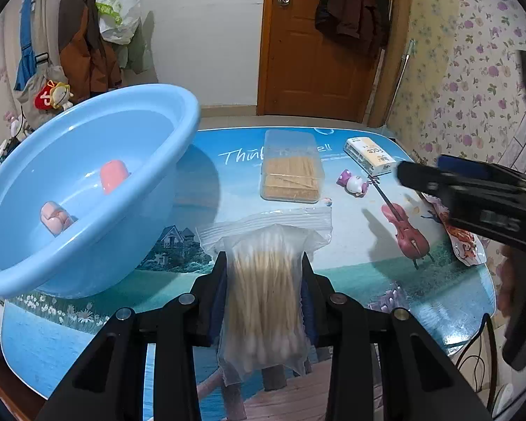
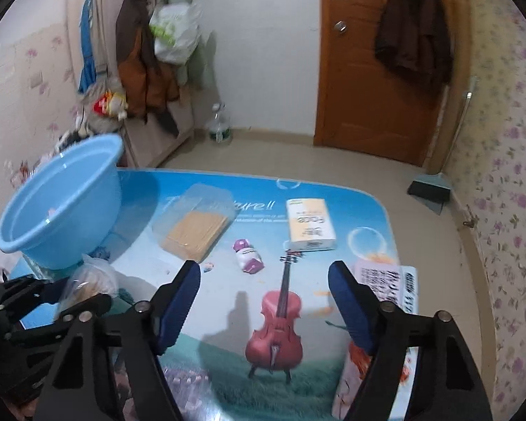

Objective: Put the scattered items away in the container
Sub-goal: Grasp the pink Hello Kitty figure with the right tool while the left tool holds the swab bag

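Observation:
My left gripper [image 1: 264, 258] is shut on a clear zip bag of cotton swabs [image 1: 266, 291], held just above the table. To its left stands a light blue basin [image 1: 184, 105] with two pink items [image 1: 112, 175] lying inside. My right gripper [image 2: 264, 273] hovers open over the printed violin with nothing between its blue pads [image 2: 180, 294]. Ahead of it lie a clear box of toothpicks [image 2: 196, 231], a small purple-and-white toy [image 2: 247, 254] and a tissue pack [image 2: 310, 224]. A flat printed packet [image 2: 389, 277] lies under its right finger.
The table [image 1: 350, 266] has a glossy seaside picture and rounded edges. In the left wrist view the right gripper [image 1: 413, 175] reaches in from the right above the packet [image 1: 464, 245]. Beyond the table are a wooden door [image 2: 368, 105], hanging coats and a dustpan [image 2: 431, 189].

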A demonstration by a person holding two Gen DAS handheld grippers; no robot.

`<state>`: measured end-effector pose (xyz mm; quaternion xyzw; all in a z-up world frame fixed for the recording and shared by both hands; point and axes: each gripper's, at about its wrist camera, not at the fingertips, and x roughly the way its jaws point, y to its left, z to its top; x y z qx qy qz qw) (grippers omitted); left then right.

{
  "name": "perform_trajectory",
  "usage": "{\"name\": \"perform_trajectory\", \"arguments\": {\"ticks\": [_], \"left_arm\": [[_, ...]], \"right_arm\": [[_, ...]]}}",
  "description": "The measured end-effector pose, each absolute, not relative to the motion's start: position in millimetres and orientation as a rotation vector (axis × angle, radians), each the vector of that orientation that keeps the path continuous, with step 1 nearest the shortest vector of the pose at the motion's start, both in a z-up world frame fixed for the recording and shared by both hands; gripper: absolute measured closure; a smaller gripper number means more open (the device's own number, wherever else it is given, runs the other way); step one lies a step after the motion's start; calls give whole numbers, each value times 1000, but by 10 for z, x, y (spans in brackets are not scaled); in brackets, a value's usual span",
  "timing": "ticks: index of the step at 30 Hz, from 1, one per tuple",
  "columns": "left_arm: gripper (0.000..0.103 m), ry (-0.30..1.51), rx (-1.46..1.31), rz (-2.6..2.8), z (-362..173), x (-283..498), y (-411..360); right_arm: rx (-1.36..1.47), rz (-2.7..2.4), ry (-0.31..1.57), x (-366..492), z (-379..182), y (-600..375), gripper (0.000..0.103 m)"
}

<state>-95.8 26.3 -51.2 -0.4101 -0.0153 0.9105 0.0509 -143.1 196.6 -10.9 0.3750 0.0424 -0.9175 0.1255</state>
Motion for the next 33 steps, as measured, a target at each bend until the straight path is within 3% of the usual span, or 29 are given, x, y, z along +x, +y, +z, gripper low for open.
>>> {"name": "perform_trajectory", "arguments": {"ticks": [4, 13, 26, 29, 33], "left_arm": [[69, -65, -1250, 2765, -516, -955, 220], [69, -88, -1254, 2740, -516, -935, 179], [69, -112, -1280, 2707, -565, -923, 141], [69, -111, -1274, 2708, -543, -908, 138], [69, -111, -1268, 2713, -521, -901, 123]], "right_arm": [[1184, -2586, 188, -1665, -291, 1795, 46], [1270, -2527, 301, -2011, -525, 1570, 47], [1322, -2459, 326, -2209, -725, 1454, 68], [1320, -2445, 312, -2218, -726, 1446, 79], [1314, -2448, 321, -2199, -732, 1442, 79]]}}
